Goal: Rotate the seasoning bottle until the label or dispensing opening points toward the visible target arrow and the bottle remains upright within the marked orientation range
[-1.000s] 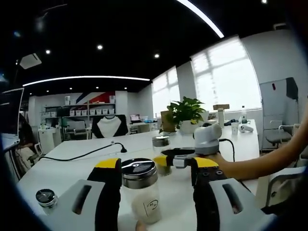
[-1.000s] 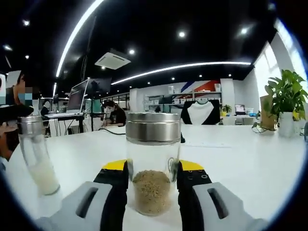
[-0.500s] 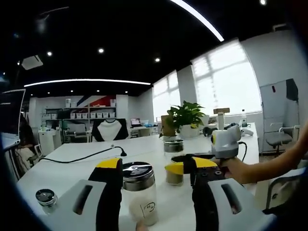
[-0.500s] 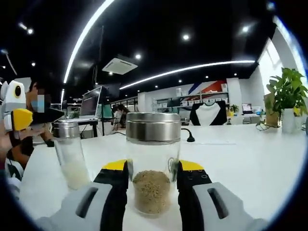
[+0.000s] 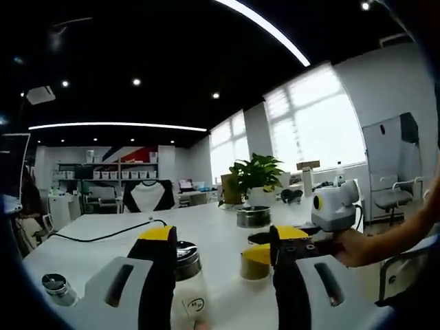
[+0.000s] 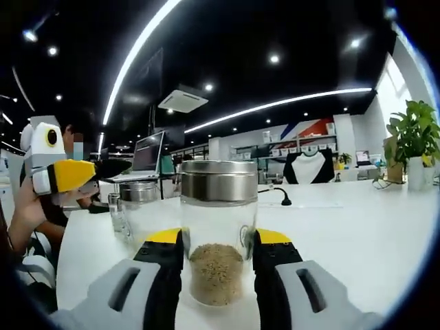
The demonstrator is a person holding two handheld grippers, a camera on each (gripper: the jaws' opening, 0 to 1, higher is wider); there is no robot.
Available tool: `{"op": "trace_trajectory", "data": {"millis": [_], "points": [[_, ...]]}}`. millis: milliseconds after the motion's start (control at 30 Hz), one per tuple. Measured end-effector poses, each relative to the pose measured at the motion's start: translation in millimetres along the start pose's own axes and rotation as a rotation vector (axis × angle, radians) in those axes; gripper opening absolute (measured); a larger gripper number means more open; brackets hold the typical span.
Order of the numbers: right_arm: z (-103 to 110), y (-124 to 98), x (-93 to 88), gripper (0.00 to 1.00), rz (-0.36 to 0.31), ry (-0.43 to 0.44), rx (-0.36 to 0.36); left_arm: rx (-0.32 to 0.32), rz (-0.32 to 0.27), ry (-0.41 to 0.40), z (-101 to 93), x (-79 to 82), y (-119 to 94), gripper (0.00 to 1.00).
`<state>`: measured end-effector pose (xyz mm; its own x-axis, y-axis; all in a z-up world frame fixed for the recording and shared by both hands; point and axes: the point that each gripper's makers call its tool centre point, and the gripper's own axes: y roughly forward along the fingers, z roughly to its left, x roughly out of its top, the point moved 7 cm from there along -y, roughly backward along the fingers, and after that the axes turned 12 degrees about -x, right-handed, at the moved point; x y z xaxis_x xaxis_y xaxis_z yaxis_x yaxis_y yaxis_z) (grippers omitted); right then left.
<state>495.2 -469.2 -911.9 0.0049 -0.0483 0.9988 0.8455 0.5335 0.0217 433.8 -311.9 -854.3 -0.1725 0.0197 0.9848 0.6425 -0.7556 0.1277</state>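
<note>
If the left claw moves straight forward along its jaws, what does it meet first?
Probably the white-filled jar, which already sits low between the left claw's jaws, close to the left jaw. Depth beyond it is unclear.

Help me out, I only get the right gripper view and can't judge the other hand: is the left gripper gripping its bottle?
Observer: No. In the left gripper view the left gripper stands open. The metal-lidded bottle sits beside one jaw, and the other jaw is well clear of it.
Operator: Does that bottle show any label?
Observer: Yes, a small round mark low on the glass faces the left camera.
</note>
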Motion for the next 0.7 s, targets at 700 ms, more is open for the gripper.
{"op": "trace_trajectory", "data": {"millis": [700], "points": [[35.5, -31.9, 2.8, 0.37, 0.007, -0.031, 0.150, -0.267, 0.026, -0.087, -25.6, -12.6, 33.1, 0.50]]}}
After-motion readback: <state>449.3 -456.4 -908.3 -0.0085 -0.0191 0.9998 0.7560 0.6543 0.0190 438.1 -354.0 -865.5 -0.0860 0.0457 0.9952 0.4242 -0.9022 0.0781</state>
